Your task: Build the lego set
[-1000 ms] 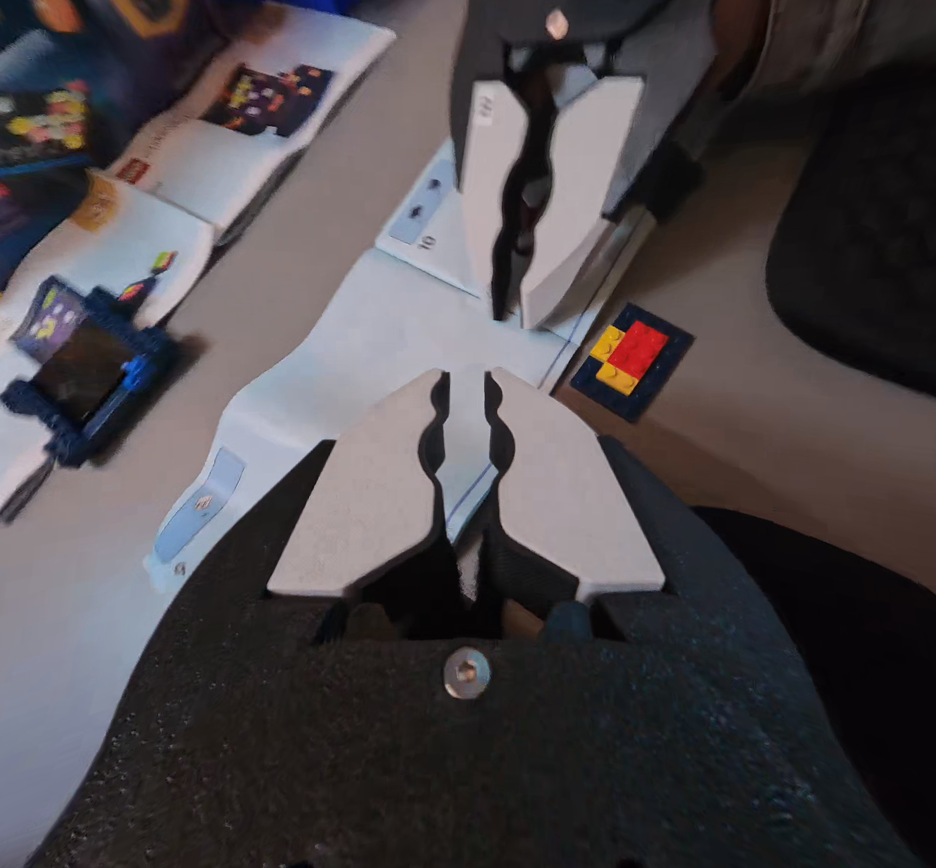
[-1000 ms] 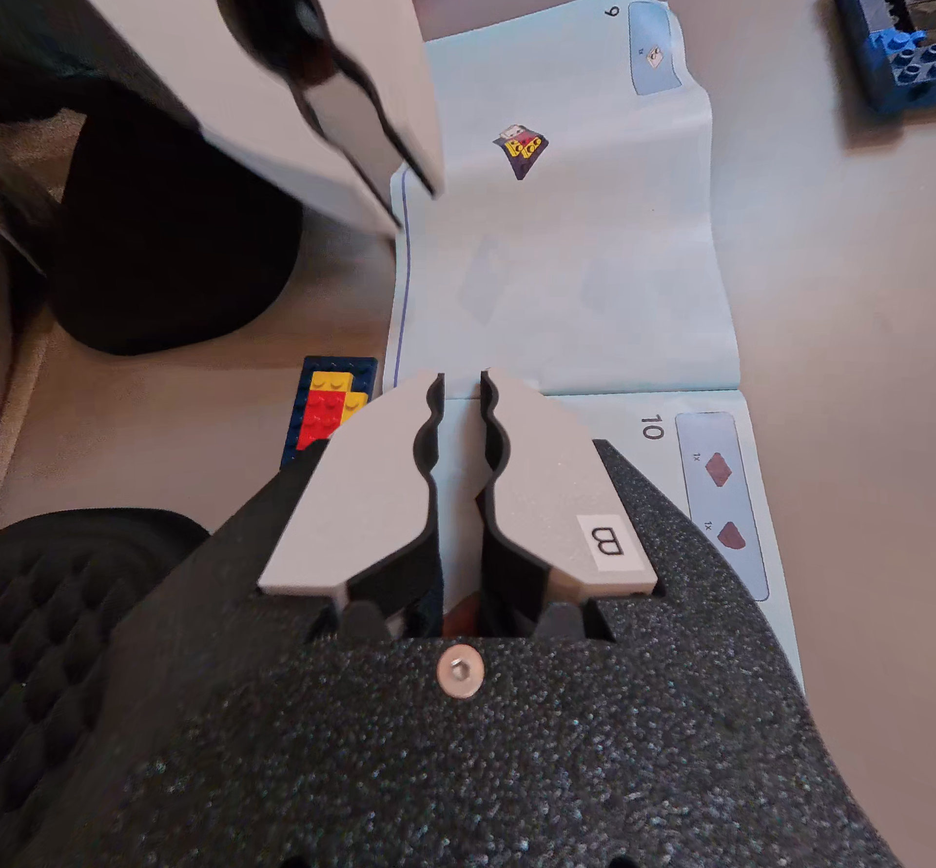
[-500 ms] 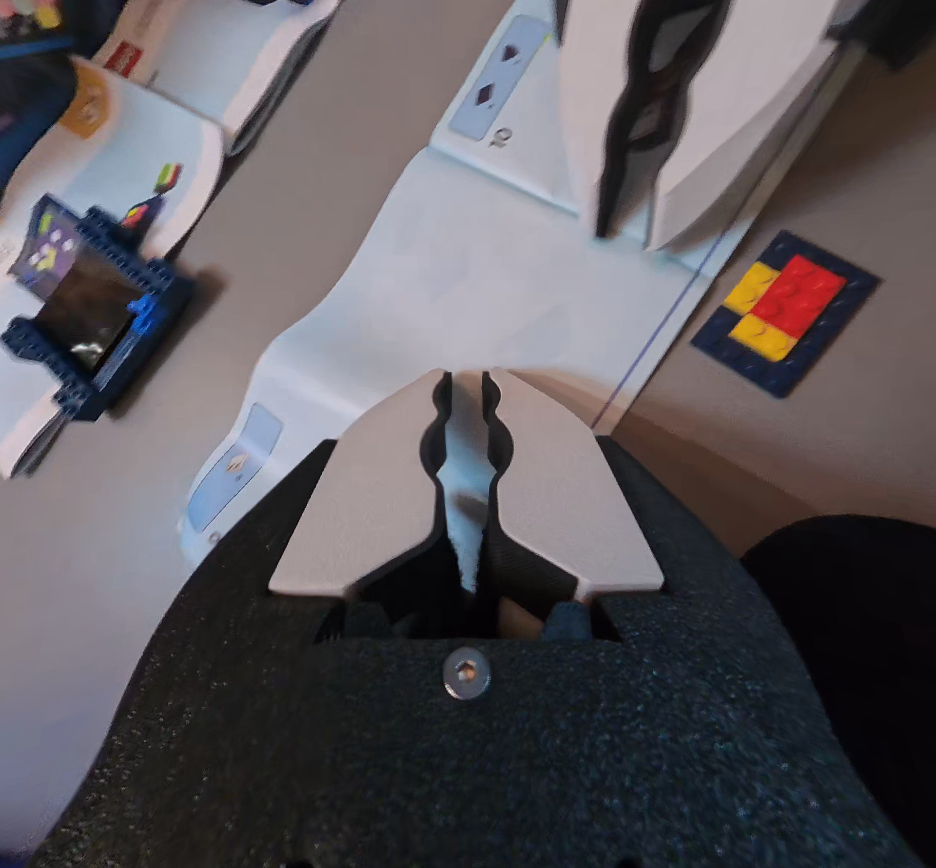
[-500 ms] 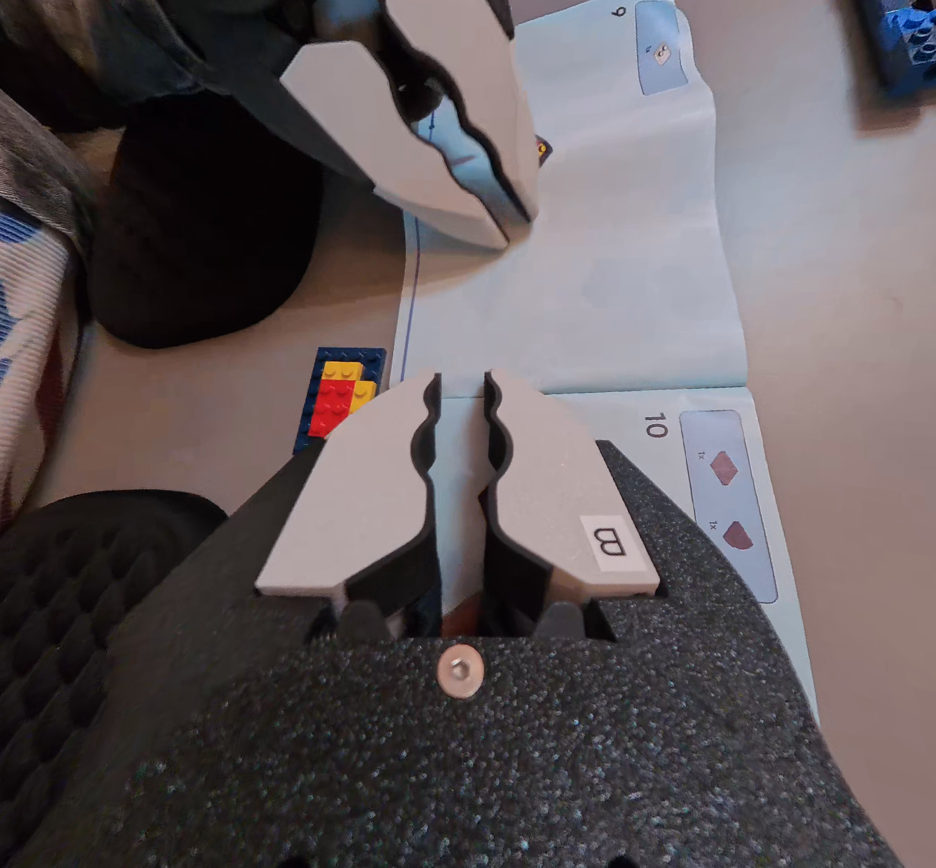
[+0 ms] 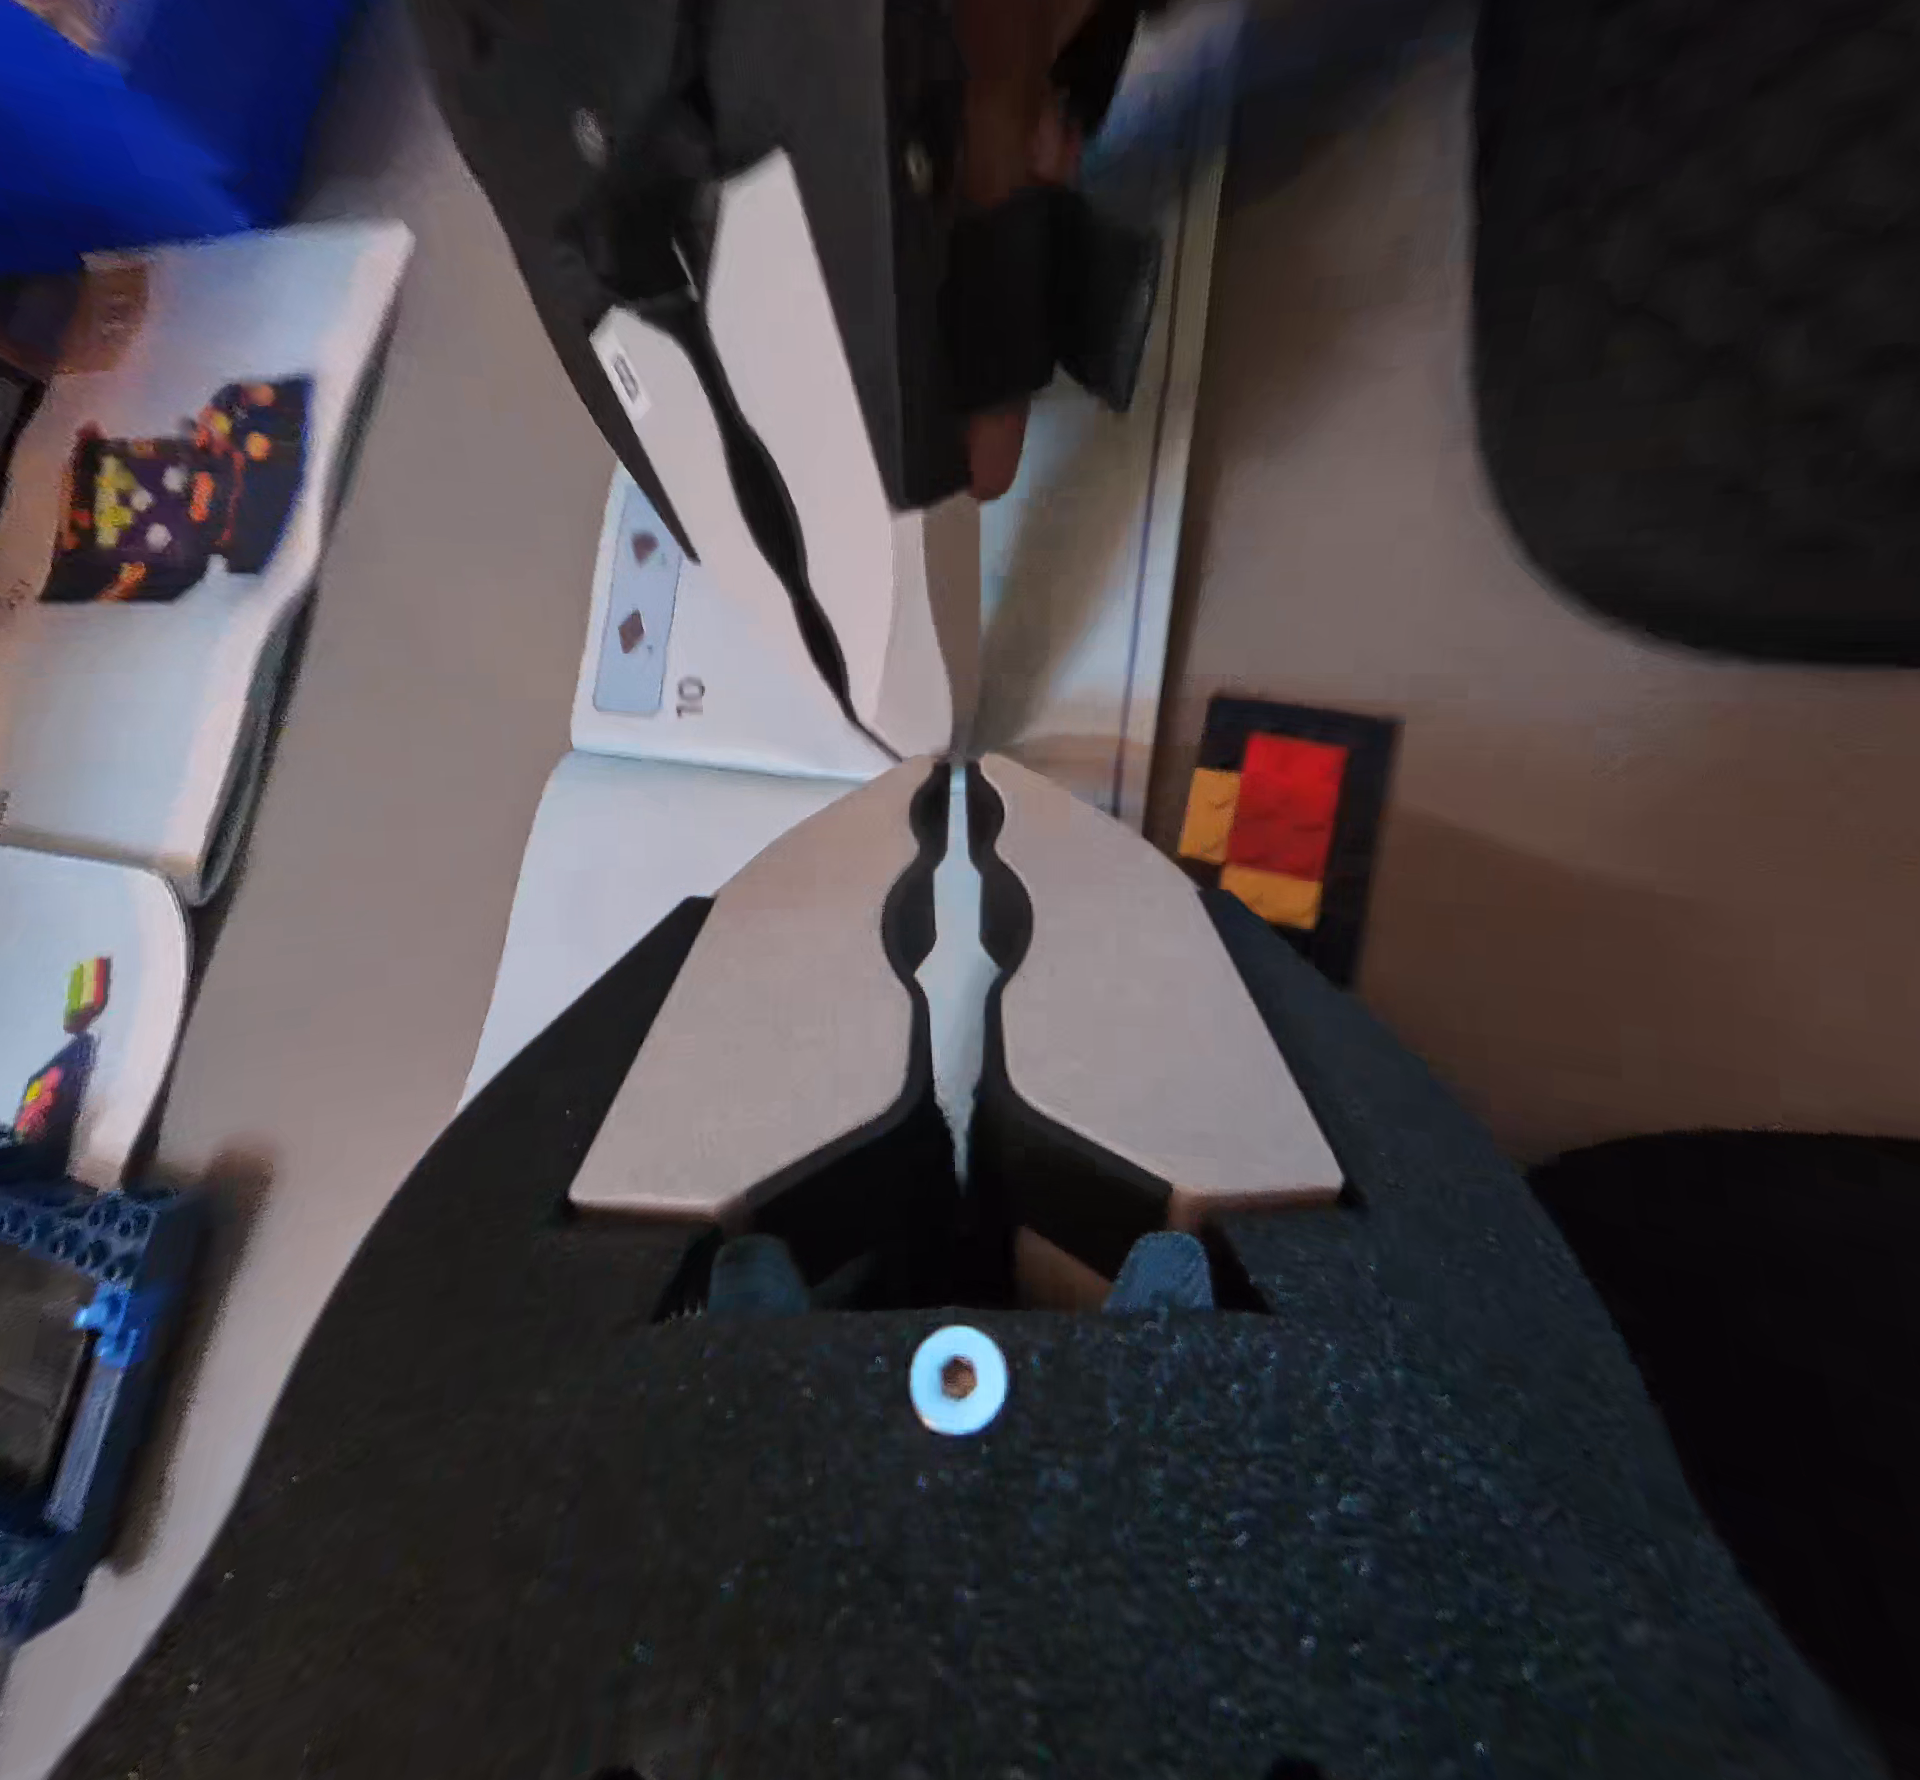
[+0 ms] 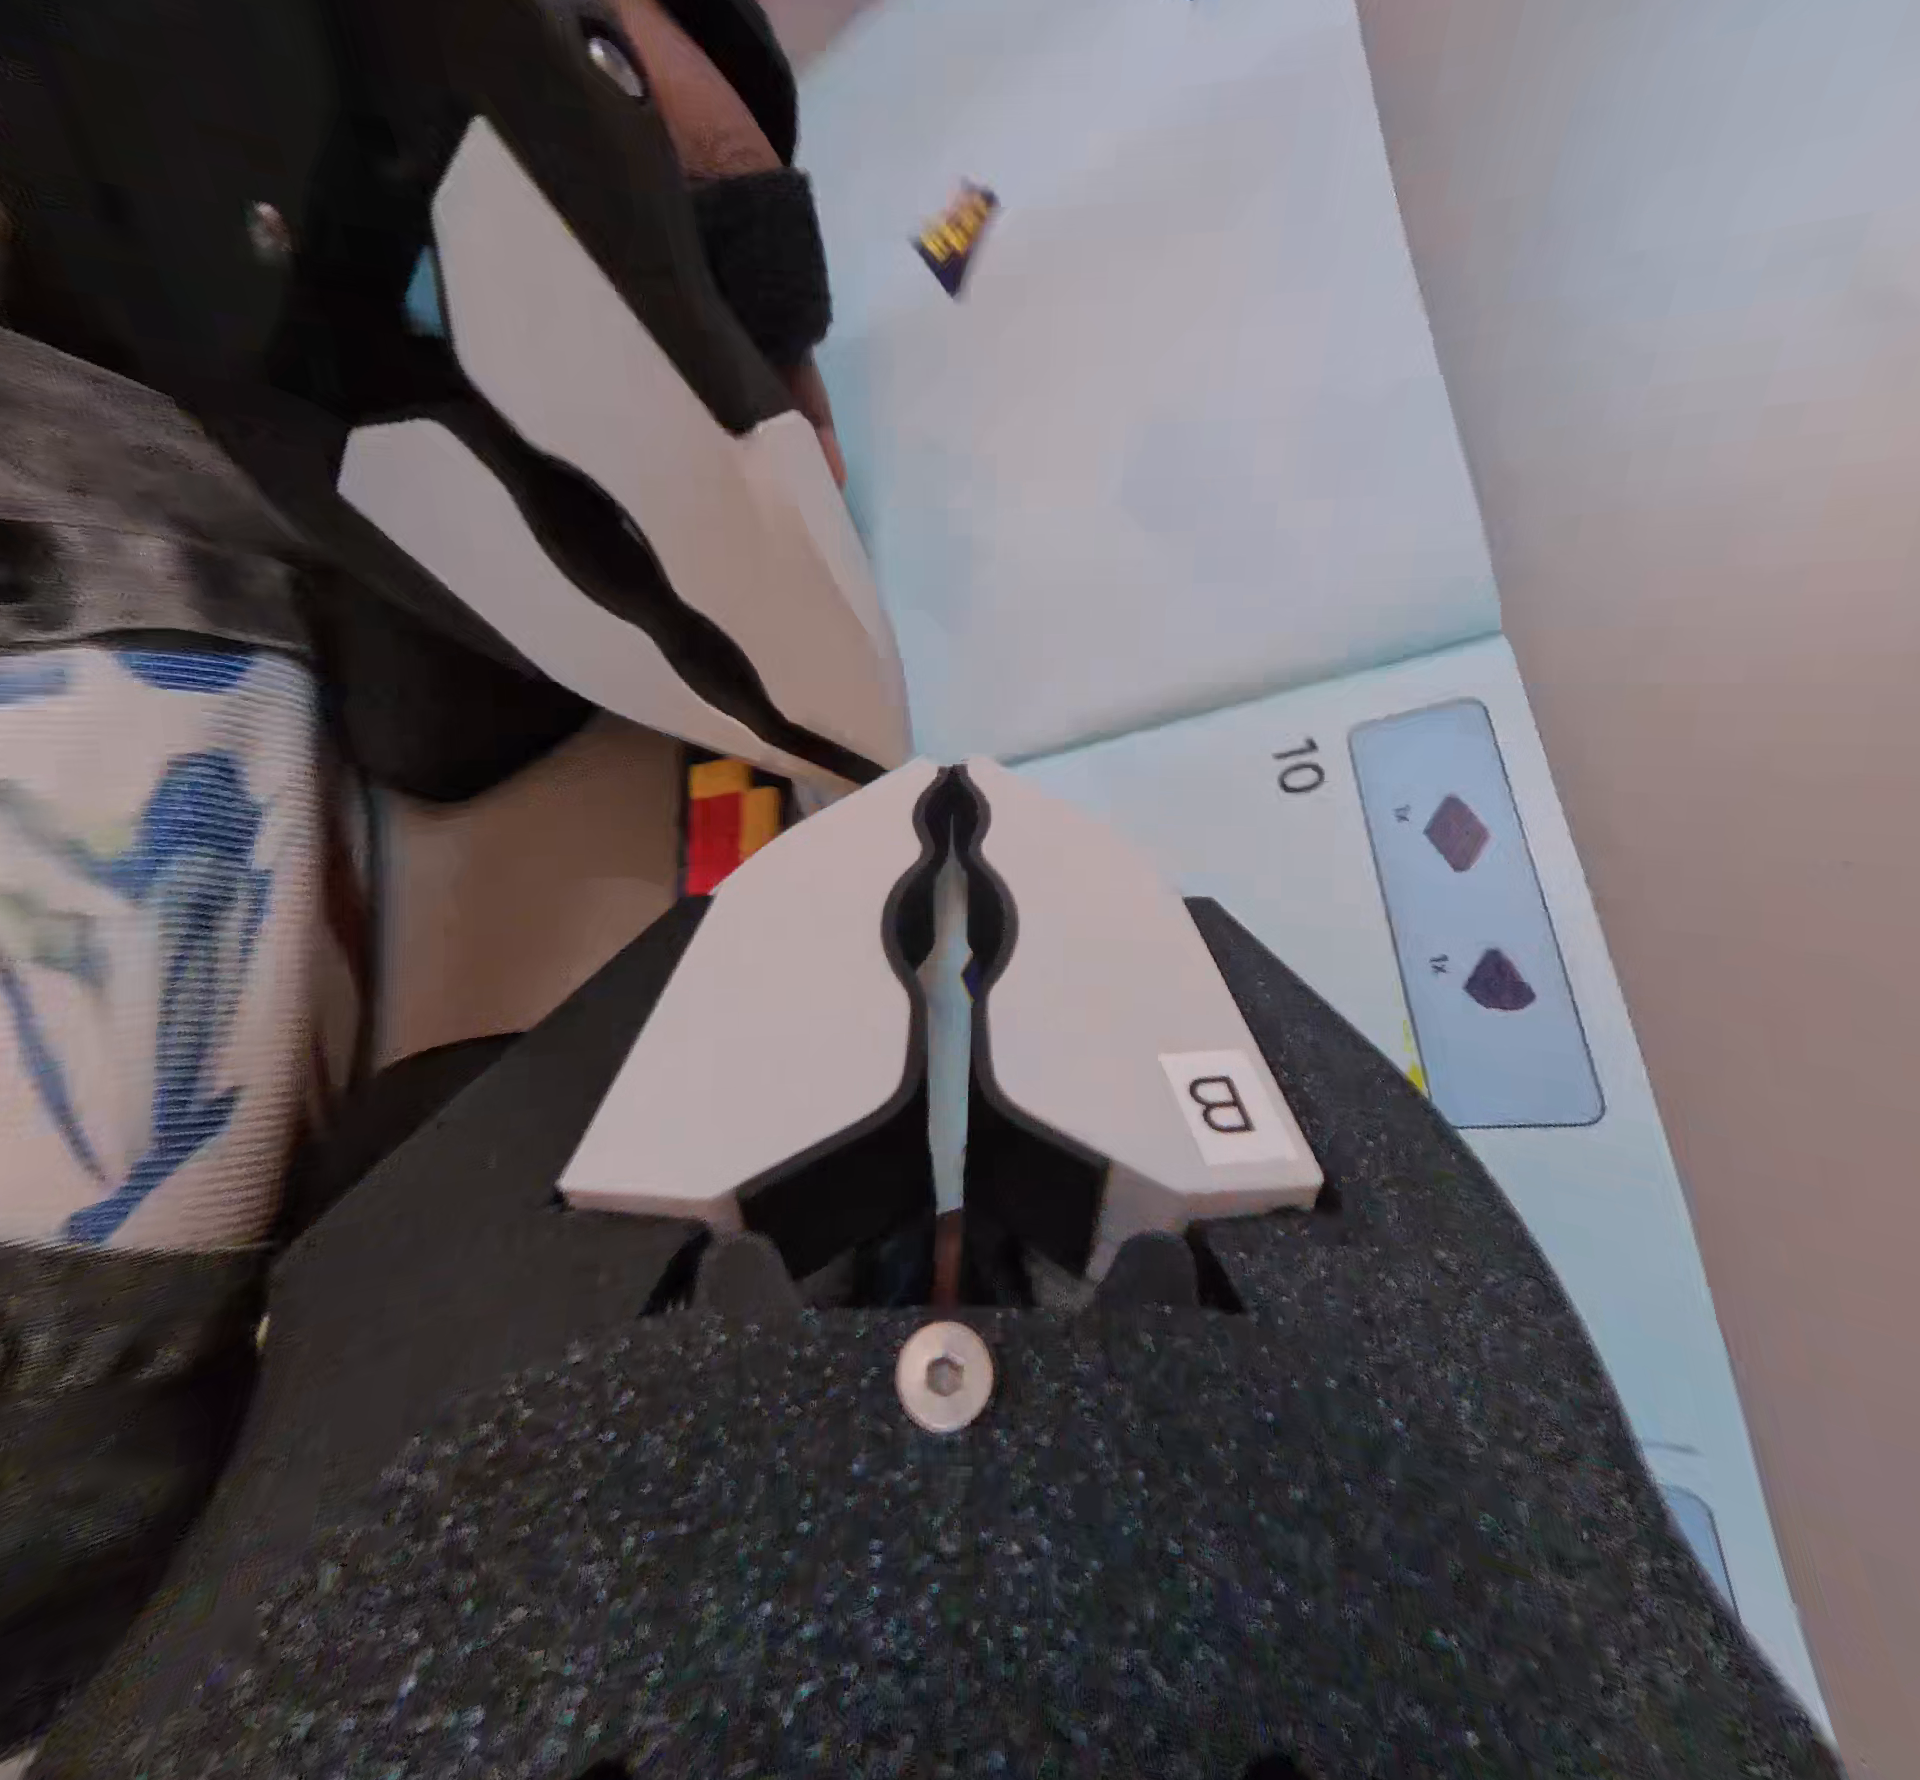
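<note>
An open pale-blue instruction booklet [image 5: 727,816] lies on the tan table; it also shows in the right wrist view [image 6: 1195,483]. My left gripper [image 5: 956,769] is shut, its tips down at the booklet's fold. My right gripper [image 6: 951,774] is shut too, and its tips meet the left gripper's tips [image 6: 873,769] at the same spot. The right gripper comes down steeply in the left wrist view [image 5: 888,748]. A thin strip of pale paper shows between each gripper's pads. I cannot tell whether any paper is pinched. A dark blue plate with red and yellow bricks [image 5: 1288,826] lies just beside the booklet.
More booklets [image 5: 208,535] and a blue brick frame [image 5: 62,1367] lie to the left. A black foam pad [image 5: 1714,276] sits at the right and a blue box [image 5: 156,68] at the far left. A patterned sleeve [image 6: 135,899] shows at the left. Only a small space, under 4 cm, lies between the two pairs of fingers.
Both grippers have closed from a narrow gap to shut. The two have moved together until their tips meet at the booklet's fold.
</note>
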